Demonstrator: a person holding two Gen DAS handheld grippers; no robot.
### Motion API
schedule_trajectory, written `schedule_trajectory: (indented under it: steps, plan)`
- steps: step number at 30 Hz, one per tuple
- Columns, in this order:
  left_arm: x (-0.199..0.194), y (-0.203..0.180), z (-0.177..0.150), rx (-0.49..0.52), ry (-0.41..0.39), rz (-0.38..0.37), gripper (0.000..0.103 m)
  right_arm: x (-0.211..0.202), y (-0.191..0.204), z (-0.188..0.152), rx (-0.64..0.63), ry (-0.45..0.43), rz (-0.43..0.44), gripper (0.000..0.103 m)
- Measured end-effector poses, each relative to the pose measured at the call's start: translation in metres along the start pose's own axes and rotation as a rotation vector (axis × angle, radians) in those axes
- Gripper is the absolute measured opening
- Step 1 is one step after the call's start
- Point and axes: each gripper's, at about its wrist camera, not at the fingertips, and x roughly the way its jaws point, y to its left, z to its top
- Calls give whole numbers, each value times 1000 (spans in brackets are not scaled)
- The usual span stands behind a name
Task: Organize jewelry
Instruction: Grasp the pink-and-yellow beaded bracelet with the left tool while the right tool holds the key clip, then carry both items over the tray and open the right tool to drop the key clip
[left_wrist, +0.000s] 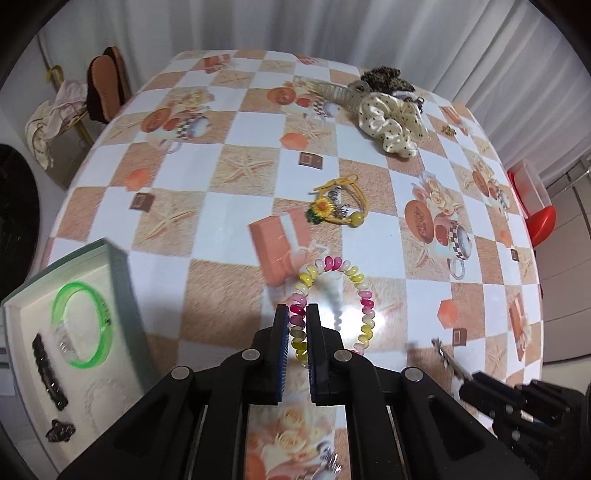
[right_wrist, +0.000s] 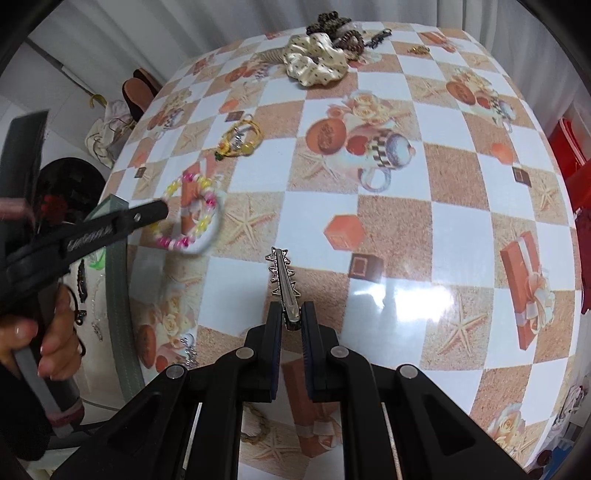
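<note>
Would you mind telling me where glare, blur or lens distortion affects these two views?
Left wrist view: glare on the tablecloth behind the held spiral hair tie; the tray at left is smeared. Right wrist view: a bright glare patch right of the hair clip; the spiral hair tie and left gripper are motion-blurred. Both views: fisheye bulges the table and darkens the corners.

Bg: white curtain (left_wrist: 295, 22) behind checkered surface (left_wrist: 229, 129). Red plastic chair (left_wrist: 539, 218) at its right edge, clothes-draped chair (left_wrist: 99, 92) far left.
</note>
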Motion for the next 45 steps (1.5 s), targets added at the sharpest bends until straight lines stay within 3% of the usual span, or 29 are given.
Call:
schedule_trajectory:
  steps: [10,24,34,45]
  plan:
    - [-44,44,-30,-97,-43,11,14,-6,42,8,-63,-24,32,11]
    - [-101,136,-96,-279,-82,103,14,-1,136,10,-242,-28,119,11]
    - [-105,182,-142,-397,-50,150,14,27,209,7,-360,27,200,11]
    - [-84,204,-170,-451,-2,173,14,70,276,5,-450,87,241,11]
